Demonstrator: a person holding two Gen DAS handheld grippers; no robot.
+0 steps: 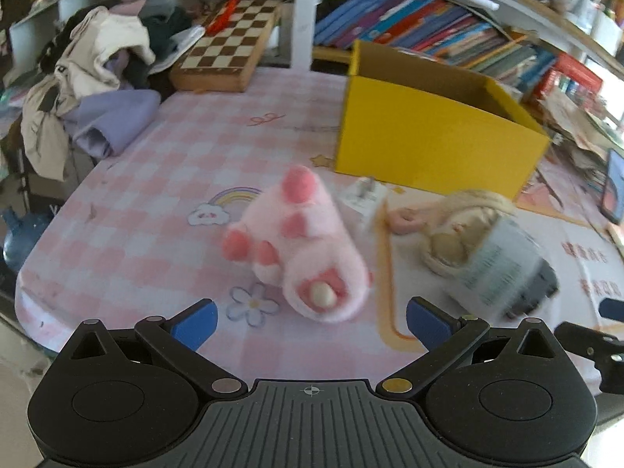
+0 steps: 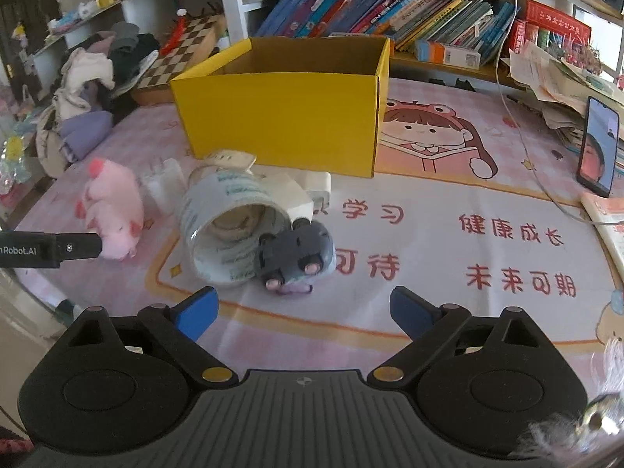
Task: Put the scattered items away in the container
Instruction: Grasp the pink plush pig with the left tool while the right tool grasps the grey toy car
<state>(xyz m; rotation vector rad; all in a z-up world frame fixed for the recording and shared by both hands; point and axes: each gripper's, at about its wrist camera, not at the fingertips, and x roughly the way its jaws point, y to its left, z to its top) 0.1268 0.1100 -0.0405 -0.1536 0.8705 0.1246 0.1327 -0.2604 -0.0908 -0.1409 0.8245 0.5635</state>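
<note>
A pink plush pig (image 1: 300,241) lies on the pink checked table just ahead of my open, empty left gripper (image 1: 312,321); it also shows in the right wrist view (image 2: 111,212). A roll of tape (image 2: 230,230) lies on its side next to a grey plush toy (image 2: 296,255), just ahead of my open, empty right gripper (image 2: 304,312). A white charger plug (image 2: 163,183) and a white adapter (image 2: 312,187) lie behind them. The open yellow box (image 2: 284,124) stands further back; it also shows in the left wrist view (image 1: 433,144).
A clothes pile (image 1: 97,78) and a chessboard (image 1: 230,46) sit at the back left. Books (image 2: 390,7) line the shelf behind the box. A phone (image 2: 598,146) and papers stand at the right. The left gripper's arm (image 2: 50,251) shows at the left edge.
</note>
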